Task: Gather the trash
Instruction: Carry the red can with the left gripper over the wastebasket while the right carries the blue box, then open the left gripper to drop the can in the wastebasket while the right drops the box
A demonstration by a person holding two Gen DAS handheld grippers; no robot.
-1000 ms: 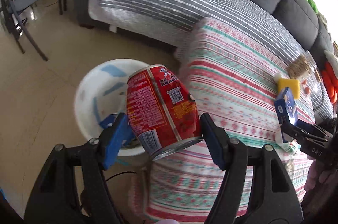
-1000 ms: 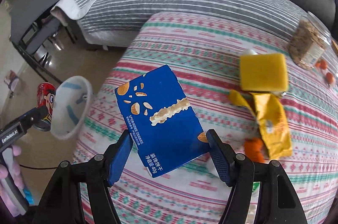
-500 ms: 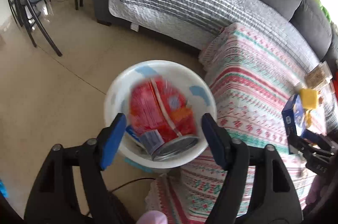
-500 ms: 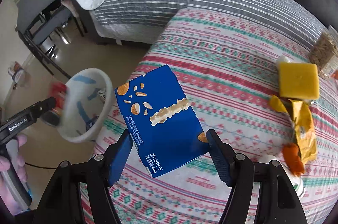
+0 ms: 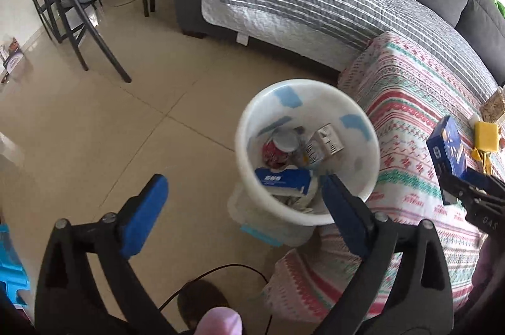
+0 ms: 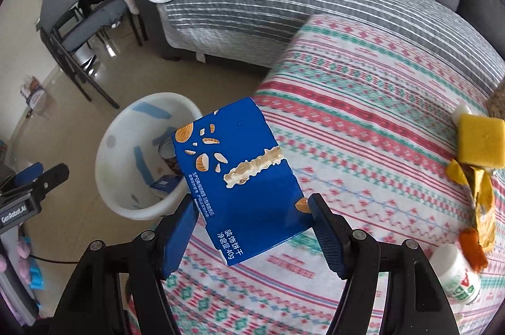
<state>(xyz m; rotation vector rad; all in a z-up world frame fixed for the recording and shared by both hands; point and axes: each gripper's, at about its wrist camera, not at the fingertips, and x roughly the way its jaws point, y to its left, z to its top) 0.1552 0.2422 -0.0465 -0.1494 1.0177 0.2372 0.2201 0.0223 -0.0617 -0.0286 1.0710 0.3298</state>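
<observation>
Bare floor [image 5: 94,129] beside bin rim [image 5: 249,117]

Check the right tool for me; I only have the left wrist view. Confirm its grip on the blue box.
Observer: The right tool is shut on the blue box; both pads press its lower side edges.
Operator: Report the trash lying on the table.
Observer: A crumpled yellow wrapper with an orange end lies on the table, beside a yellow sponge.
Operator: List anything else there.
Observer: A white bottle lies on its side next to the wrapper's orange end, outside your view.
</observation>
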